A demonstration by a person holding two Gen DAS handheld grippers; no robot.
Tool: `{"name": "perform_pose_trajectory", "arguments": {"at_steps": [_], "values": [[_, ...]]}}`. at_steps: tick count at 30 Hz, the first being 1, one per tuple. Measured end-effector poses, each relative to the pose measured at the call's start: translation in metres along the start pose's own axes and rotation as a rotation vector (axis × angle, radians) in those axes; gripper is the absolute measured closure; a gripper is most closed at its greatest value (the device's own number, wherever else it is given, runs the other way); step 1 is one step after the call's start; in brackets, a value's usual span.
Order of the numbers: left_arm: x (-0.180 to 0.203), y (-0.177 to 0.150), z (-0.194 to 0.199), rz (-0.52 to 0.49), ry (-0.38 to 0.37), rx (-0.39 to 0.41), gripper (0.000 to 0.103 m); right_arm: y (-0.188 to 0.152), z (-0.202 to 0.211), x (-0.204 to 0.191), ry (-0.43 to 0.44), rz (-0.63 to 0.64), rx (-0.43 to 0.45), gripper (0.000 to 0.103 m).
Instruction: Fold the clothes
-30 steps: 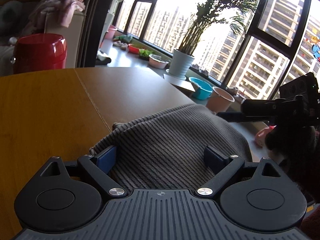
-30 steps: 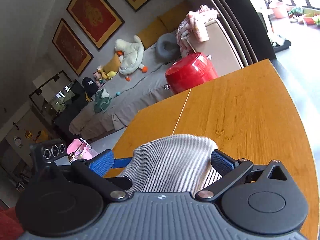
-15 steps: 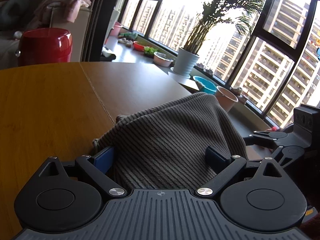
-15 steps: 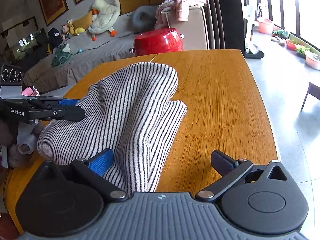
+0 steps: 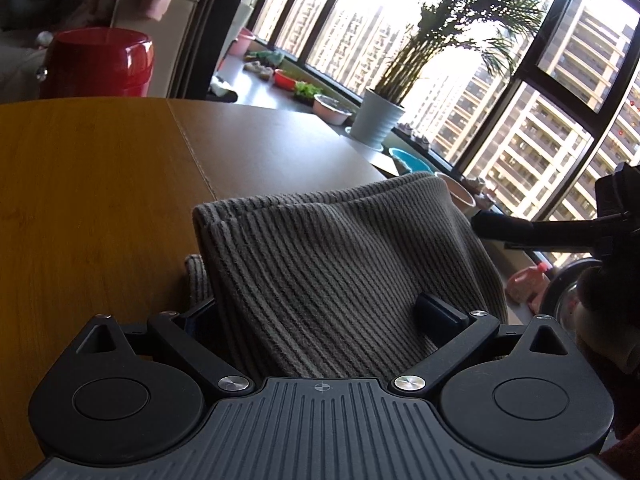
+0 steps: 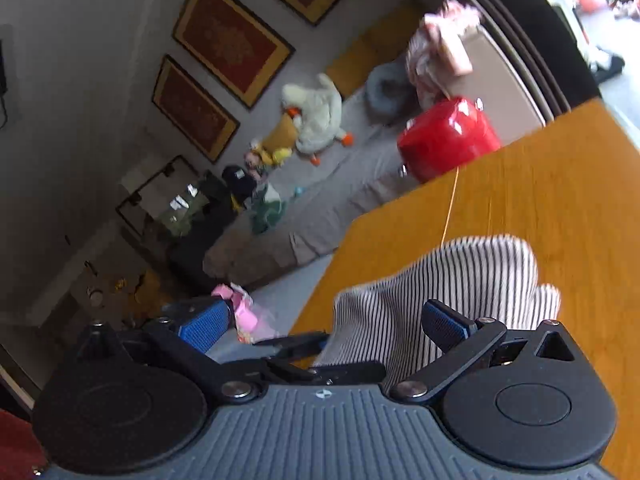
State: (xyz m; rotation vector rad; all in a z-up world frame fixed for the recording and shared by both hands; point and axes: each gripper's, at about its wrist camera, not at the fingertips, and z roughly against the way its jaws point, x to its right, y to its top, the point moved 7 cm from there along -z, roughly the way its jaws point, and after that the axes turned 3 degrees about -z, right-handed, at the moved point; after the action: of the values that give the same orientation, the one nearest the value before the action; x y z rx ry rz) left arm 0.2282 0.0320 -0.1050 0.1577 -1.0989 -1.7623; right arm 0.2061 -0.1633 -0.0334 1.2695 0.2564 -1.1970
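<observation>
A round wooden table (image 5: 92, 200) with a seam across its top fills the left wrist view, and behind it a wall of tall dark-framed windows looks onto apartment blocks. On the sill beyond the table's far edge stand a palm in a white pot (image 5: 378, 118), a metal bowl (image 5: 332, 106) and a turquoise bowl (image 5: 410, 160); only this view shows them. A glossy red round container (image 5: 98, 62) sits past the table's far left edge. The grey-and-white striped knit garment (image 5: 340, 268) lies heaped on the table at its near edge, its folded top ridge raised. The left gripper (image 5: 320, 312) has its jaws spread wide; they have just been opening, and the garment lies loosely between the fingers with no clamp on it. At the right, beyond the garment, the black fingers of the right gripper (image 5: 520, 228) reach in sideways, apart from the cloth.

The right wrist view, somewhat blurred, looks the other way: a grey wall with red gold-framed pictures (image 6: 232, 44), a long grey sofa (image 6: 320, 208) carrying a white plush duck (image 6: 316, 114) and smaller toys, none of which appear in the other view. The red container (image 6: 448, 138) shows again past the table's (image 6: 560, 200) far edge. The garment (image 6: 444, 284) lies near the table's close edge. The right gripper's (image 6: 324, 320) blue-padded fingers (image 6: 204, 322) stand wide apart, released, one beside the cloth and one off the table's edge. The left gripper's black fingers (image 6: 296, 344) poke in low, just beside the garment.
</observation>
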Motion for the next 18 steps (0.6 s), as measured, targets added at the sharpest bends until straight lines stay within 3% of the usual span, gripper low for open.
{"name": "perform_pose_trajectory", "arguments": {"at_steps": [2,10,13,18], "values": [[0.001,0.000,0.004,-0.017,0.020,0.003,0.002,-0.008,-0.022,0.017,-0.080,-0.023,-0.027,0.000],[0.004,0.020,0.043,-0.127,0.105,0.079,0.002,-0.018,-0.013,0.021,-0.028,0.003,0.002,0.000],[-0.006,0.036,0.054,-0.099,0.126,0.132,0.002,-0.023,-0.011,0.017,-0.046,0.053,-0.001,0.000],[-0.001,0.064,0.033,-0.158,0.162,0.131,0.009,-0.026,0.002,0.001,-0.121,0.140,-0.013,0.000]]}}
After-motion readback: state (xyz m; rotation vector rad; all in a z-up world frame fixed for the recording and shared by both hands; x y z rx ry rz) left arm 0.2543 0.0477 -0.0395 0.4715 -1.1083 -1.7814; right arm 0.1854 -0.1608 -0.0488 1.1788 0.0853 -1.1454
